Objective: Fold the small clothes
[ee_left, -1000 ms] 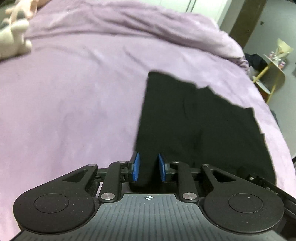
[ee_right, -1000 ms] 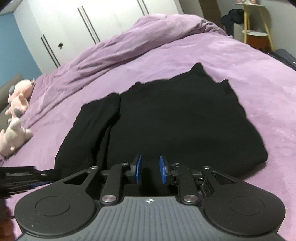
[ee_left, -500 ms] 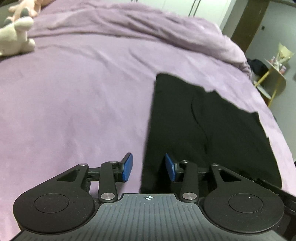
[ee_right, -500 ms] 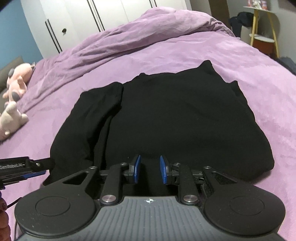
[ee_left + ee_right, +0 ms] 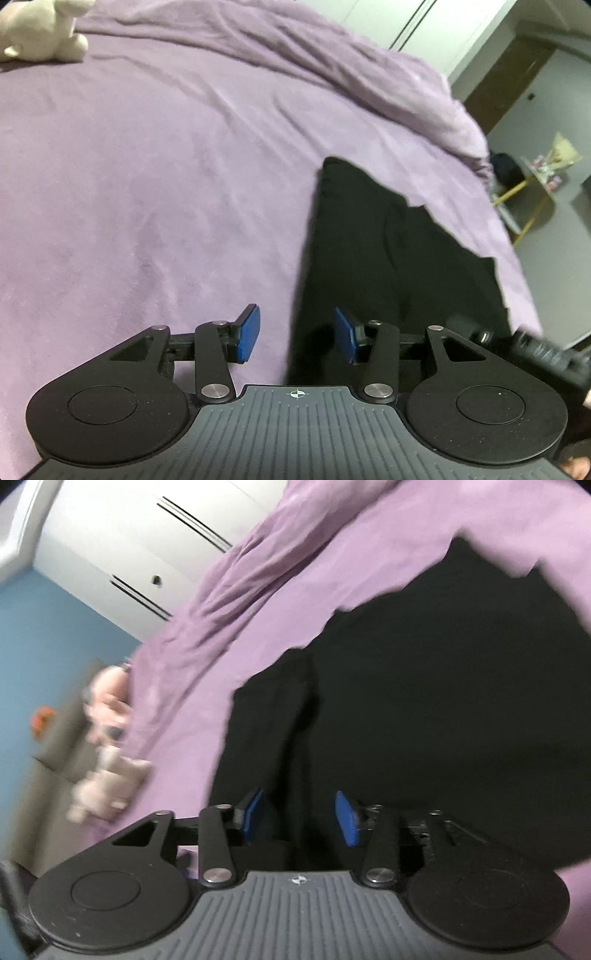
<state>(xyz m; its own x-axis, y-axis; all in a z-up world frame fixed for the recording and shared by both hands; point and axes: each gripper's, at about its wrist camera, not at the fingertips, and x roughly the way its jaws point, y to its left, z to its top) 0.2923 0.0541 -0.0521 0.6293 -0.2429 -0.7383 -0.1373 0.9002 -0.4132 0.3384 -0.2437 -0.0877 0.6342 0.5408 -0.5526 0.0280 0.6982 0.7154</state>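
A black garment (image 5: 388, 258) lies flat on the purple bedspread (image 5: 166, 166), with a sleeve folded in along its left side (image 5: 266, 731). My left gripper (image 5: 297, 338) is open and empty, hovering over the garment's near left edge. My right gripper (image 5: 300, 818) is open and empty, over the near edge of the same garment (image 5: 443, 683), and its view is tilted and blurred. The other gripper shows blurred at the right edge of the left wrist view (image 5: 535, 350).
A white plush toy (image 5: 40, 33) sits at the far left of the bed; plush toys (image 5: 107, 760) show blurred in the right wrist view. A bunched duvet (image 5: 332, 74) lies along the far side. A yellow side table (image 5: 532, 192) and white wardrobe (image 5: 129, 546) stand beyond the bed.
Both grippers have let go of the black garment and opened, the left first, then the right. Both have drawn back a little; the right one has tilted.
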